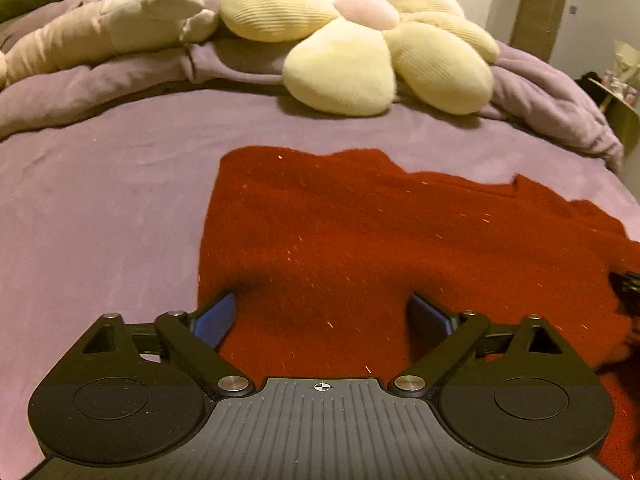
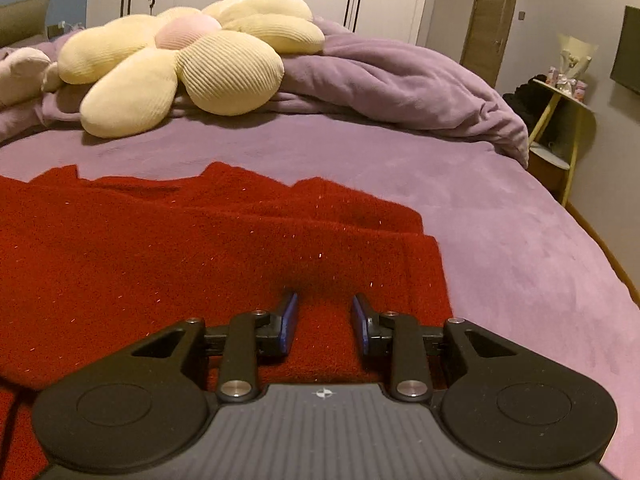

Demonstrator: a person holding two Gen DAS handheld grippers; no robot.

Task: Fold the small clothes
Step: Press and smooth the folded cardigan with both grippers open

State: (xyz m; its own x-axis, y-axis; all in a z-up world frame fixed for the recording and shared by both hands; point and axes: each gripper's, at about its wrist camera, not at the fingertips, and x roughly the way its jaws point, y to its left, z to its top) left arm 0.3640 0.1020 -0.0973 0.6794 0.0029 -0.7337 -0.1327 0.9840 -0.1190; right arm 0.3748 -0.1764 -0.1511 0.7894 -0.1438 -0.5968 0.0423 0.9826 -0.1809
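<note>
Fuzzy red knit sweater (image 1: 360, 240), flecked with glinting threads, spread flat on a smooth lilac bedsheet (image 1: 100, 208). Left gripper (image 1: 324, 312), blue pads set wide, hangs over the sweater's near-left corner, gripping nothing. Right gripper (image 2: 325, 312), jaws narrowly parted and empty, sits above the layered right edge. Beyond lies a ribbed cream flower cushion (image 2: 180, 64).

Black tool (image 1: 322, 316), blue pads (image 1: 216, 318), silver screws.

Both wrist views look low and close across the bed (image 1: 100, 208) — sharing the red garment (image 1: 360, 240) and flower cushion (image 2: 192, 60).
</note>
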